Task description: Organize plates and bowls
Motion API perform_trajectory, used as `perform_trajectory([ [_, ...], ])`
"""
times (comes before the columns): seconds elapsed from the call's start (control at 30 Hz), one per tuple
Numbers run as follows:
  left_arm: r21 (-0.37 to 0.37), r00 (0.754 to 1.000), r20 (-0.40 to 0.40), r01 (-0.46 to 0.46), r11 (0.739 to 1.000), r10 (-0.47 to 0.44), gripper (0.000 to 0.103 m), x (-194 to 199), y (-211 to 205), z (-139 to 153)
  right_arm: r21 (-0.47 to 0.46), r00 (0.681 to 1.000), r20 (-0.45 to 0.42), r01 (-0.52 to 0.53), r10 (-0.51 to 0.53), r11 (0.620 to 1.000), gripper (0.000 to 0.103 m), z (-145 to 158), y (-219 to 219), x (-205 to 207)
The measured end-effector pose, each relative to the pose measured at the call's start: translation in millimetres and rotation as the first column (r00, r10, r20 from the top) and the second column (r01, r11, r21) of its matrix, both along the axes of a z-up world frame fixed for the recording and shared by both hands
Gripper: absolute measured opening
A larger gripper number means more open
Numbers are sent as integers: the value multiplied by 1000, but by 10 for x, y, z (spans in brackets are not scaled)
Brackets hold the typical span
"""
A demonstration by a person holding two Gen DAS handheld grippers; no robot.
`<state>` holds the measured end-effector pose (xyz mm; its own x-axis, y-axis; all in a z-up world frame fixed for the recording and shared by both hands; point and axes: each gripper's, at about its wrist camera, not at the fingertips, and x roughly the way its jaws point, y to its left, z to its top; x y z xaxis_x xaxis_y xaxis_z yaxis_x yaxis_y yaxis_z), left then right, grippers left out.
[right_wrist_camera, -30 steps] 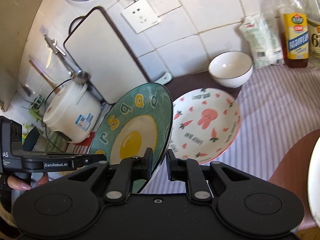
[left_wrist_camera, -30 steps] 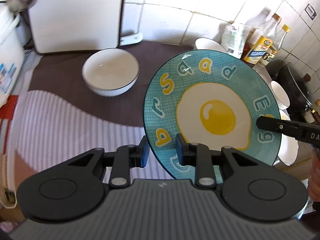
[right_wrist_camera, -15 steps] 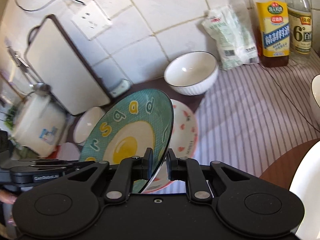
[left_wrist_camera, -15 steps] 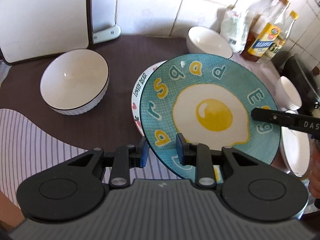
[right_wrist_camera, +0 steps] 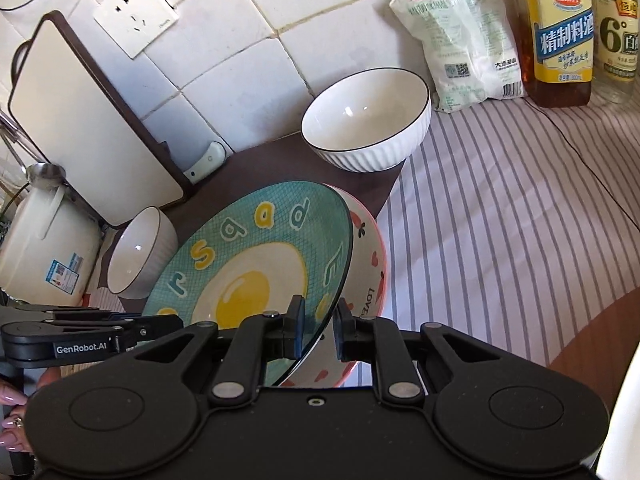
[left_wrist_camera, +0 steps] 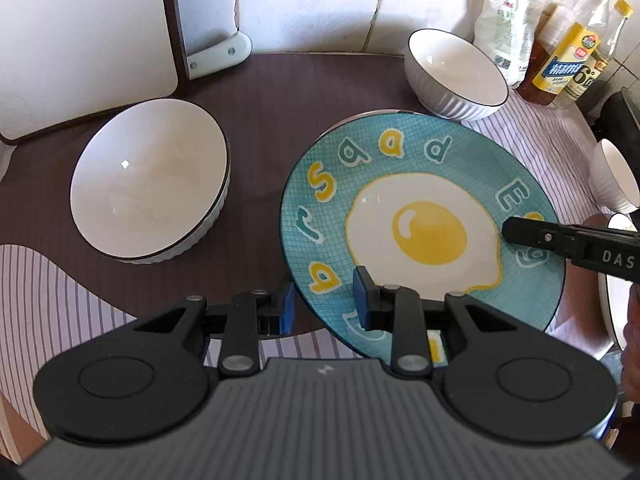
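Note:
A teal fried-egg plate [left_wrist_camera: 424, 216] is held at its rim by both grippers. My left gripper [left_wrist_camera: 324, 304] is shut on its near edge. My right gripper [right_wrist_camera: 318, 330] is shut on its right edge and shows as a black finger [left_wrist_camera: 532, 236] in the left wrist view. The plate [right_wrist_camera: 256, 264] sits low over the pink rabbit plate [right_wrist_camera: 370, 256], mostly covering it. A white bowl [left_wrist_camera: 150, 180] stands left of the plates and another white bowl [left_wrist_camera: 456, 72] behind them.
A white cutting board [left_wrist_camera: 80, 40] leans on the tiled wall. A salt bag [right_wrist_camera: 460, 36] and sauce bottles [right_wrist_camera: 560, 32] stand at the back right. A rice cooker [right_wrist_camera: 44, 240] is far left. More white bowls [left_wrist_camera: 614, 178] stand at the right.
Both grippers have carried the egg plate forward and down onto the pink rabbit plate, which is now almost hidden beneath it.

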<state>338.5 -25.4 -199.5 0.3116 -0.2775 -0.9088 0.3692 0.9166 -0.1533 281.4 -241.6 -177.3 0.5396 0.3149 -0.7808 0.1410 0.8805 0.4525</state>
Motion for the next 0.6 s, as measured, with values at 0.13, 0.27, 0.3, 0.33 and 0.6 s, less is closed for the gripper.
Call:
perform_trajectory([
  [0.13,11,1000,-21,3,1000,-3,27,35,-37,-21,-17,1000,-26,10,-10,1000,20,-35,24,44],
  [0.27,14,999,-54,-3,1000,4,28,63,-64,-56,-30,999,-49,18,-19,999,21,-47,14,79],
  [0.3,15,998,-65,-10,1000,11,28,71,-60,-72,-39,998,-60,17,-19,999,21,-44,20,95],
  [0.33,18,997,-76,-15,1000,17,28,86,-61,-91,-54,998,-67,11,-15,998,22,-34,40,111],
  [0.6,69,998,-65,-17,997,21,28,63,-144,-115,-188,993,-109,-59,39,980,28,40,205,204],
])
